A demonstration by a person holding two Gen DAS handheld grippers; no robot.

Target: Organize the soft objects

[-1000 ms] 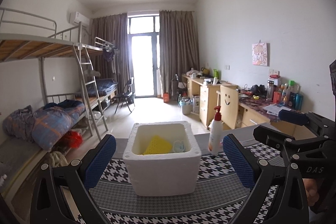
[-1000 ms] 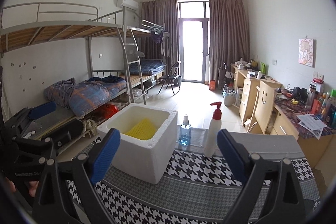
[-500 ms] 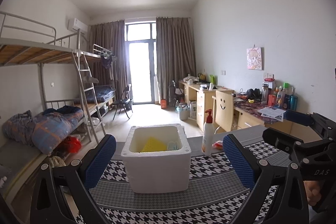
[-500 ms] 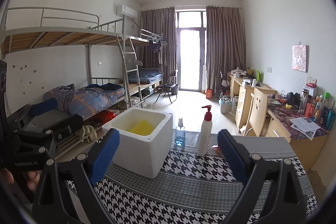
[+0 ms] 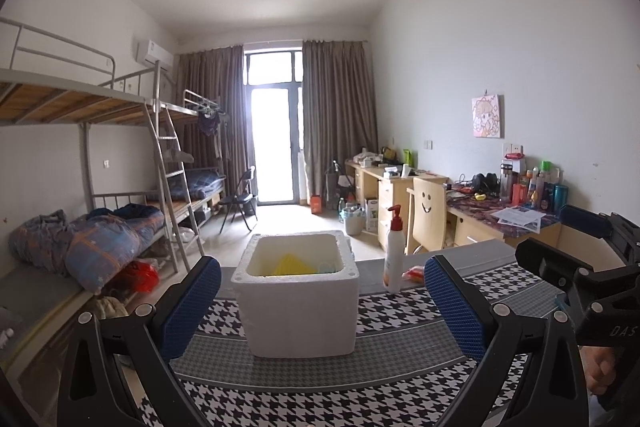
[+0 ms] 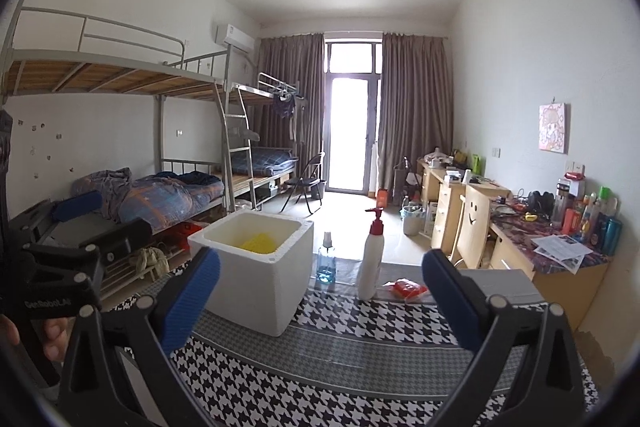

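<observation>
A white foam box (image 5: 298,311) is parked on the houndstooth-covered counter (image 5: 400,379), toward its left edge, with a yellow sponge-like thing (image 5: 290,265) sat inside, though it's hard to say exactly what. A pump bottle (image 6: 370,259) and a blue spray bottle (image 6: 326,261) are stood near the far edge, and a red packet (image 6: 408,289) is just beside the pump bottle. The left gripper (image 5: 320,307) is held wide open with nothing gripped. The right gripper (image 6: 320,301) jaws are opening, nothing between them.
</observation>
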